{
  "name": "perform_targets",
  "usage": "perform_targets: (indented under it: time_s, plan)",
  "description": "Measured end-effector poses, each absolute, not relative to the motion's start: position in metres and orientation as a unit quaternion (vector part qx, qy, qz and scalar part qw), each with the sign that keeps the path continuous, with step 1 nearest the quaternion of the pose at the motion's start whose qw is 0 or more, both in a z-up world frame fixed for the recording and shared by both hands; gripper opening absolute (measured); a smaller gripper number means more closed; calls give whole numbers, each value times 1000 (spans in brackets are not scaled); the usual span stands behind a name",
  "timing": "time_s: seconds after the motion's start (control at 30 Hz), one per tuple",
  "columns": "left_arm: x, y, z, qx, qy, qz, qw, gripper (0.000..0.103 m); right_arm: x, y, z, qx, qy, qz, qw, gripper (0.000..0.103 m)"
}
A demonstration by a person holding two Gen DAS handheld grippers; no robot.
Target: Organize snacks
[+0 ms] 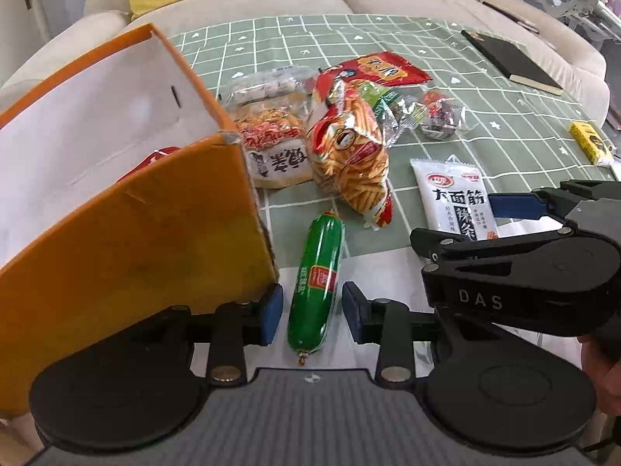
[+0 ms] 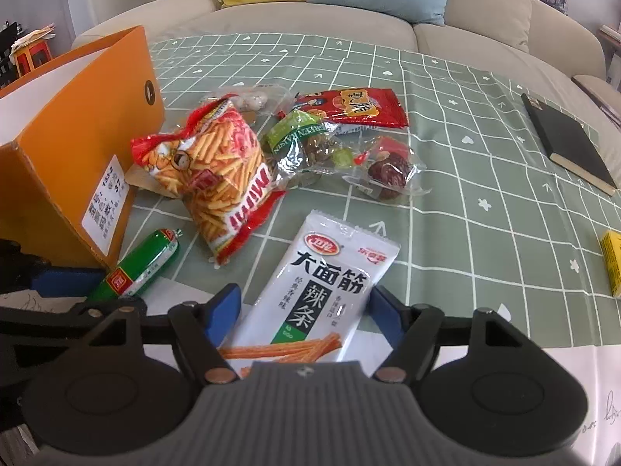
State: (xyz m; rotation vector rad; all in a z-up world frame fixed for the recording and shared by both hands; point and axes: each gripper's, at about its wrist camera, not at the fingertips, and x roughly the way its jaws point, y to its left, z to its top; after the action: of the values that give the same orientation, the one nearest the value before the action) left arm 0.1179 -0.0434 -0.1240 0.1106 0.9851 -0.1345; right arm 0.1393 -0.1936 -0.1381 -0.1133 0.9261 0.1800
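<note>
Inside, orange box [image 1: 128, 209] holds one red packet [image 1: 155, 157].

Orange box [image 1: 128, 240] – white inside; green sausage [image 1: 316, 283]; white-gridded green tablecloth [image 2: 465, 202]; black notebook [image 2: 566, 143].

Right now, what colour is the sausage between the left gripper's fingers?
Green, with a red label; the sausage shows best in the left wrist view.
</note>
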Motion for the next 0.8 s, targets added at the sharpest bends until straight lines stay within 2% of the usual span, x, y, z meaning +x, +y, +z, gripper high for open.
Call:
perform_targets:
  time_s: [0.23, 0.27, 0.3, 0.37, 0.8]
  plan:
    - [117, -48, -126, 56, 451, -65, 888, 43, 135, -195, -136, -51, 445, 86, 890, 57]
    - [116, -48, -126, 56, 450, -66, 889, 40, 135, -195, -136, -51, 446, 86, 890, 57]
    - [117, -48, -127, 52, 449, -69, 889, 32, 134, -195, -135, -51, 446, 87, 889, 56]
    - [117, -49, -127, 52, 449, -71, 889, 26, 132, -195, -135, -52, 447, 88, 889, 55]
    - [105, -43, -118, 34, 448, -71, 890, 25, 119, -199, -121, -32, 440, 97, 892, 51]
